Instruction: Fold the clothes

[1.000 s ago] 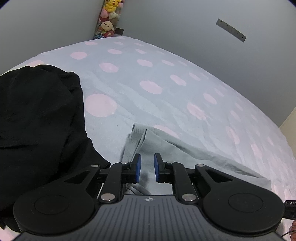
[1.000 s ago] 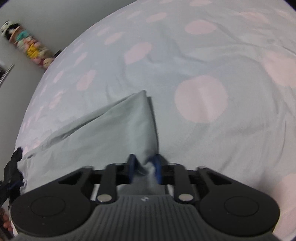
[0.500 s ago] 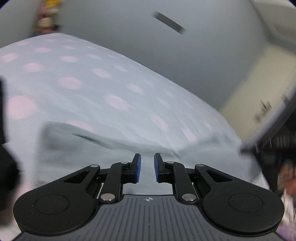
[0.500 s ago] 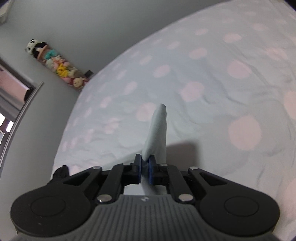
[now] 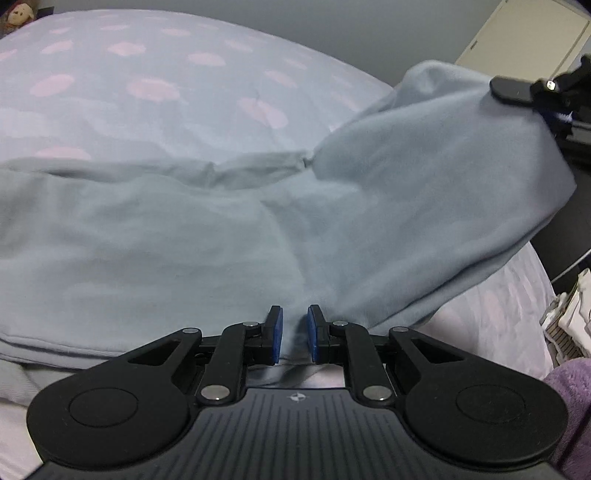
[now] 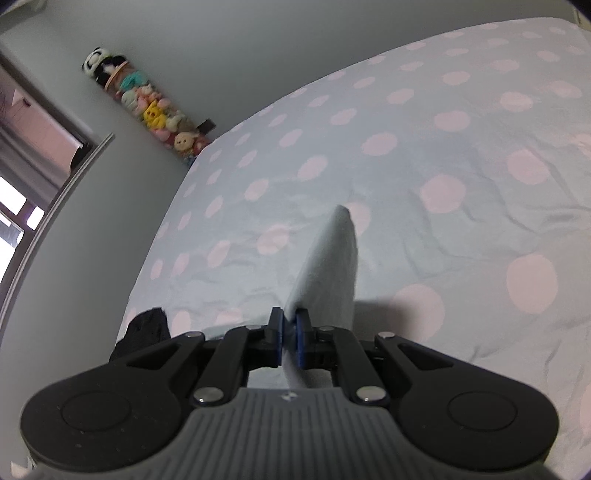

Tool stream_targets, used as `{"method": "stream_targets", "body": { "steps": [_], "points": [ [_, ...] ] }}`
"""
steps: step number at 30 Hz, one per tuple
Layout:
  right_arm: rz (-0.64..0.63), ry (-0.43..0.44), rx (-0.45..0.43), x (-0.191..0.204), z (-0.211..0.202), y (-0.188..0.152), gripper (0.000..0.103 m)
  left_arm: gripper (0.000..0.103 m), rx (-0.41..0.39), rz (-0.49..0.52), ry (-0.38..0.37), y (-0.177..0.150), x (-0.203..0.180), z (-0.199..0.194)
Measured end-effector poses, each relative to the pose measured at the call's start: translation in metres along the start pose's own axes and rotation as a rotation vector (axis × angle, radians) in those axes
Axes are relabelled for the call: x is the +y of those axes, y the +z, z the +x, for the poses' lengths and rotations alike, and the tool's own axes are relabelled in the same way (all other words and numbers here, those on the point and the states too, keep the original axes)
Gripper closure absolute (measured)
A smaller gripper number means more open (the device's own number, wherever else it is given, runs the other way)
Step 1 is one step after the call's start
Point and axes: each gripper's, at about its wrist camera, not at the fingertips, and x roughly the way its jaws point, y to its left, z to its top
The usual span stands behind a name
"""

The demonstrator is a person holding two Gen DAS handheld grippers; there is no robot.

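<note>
Pale grey-blue soft knit garment (image 5: 229, 236) sprawls limp on near polka-dot bedsheet (image 5: 147, 92), right gripper (image 6: 290, 341) pinching its raised far-right corner, left gripper (image 5: 294, 334) slightly parted, empty; light, floppy, best taken at hems.

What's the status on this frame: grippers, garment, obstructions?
Right hand-held gripper shut on grey garment, corner lifted. Left hand-held gripper narrow gap, cloth between pads. Nothing obstructing.

Before you, a pale blue bedspread (image 6: 461, 155) dotted with pink spots covers the bed. Stuffed toys (image 6: 147, 107) stack in the grey wall corner beside a window (image 6: 22, 184); a cream cabinet (image 5: 524, 33) stands opposite.
</note>
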Motion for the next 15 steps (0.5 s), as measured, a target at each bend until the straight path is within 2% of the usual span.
{"method": "stream_targets", "body": {
  "steps": [2,5,8,10,15],
  "points": [
    [-0.012,0.015,0.002,0.006,0.002,-0.002,0.095,0.091,-0.054,-0.003,0.025,0.004,0.006,-0.020],
    [-0.017,0.050,0.020,0.019,0.005,-0.006,0.095,0.091,-0.184,-0.098,0.056,0.010,0.033,-0.063],
    [-0.015,0.098,0.032,0.037,0.013,-0.008,0.095,0.091,-0.258,-0.188,0.150,0.006,0.060,-0.091],
    [-0.017,0.130,0.043,0.051,0.024,-0.010,0.095,0.091,-0.273,-0.250,0.225,-0.001,0.076,-0.105],
    [-0.022,0.191,0.079,0.087,0.062,-0.019,0.095,0.091,-0.333,-0.366,0.269,-0.012,0.106,-0.132]
  ]
}}
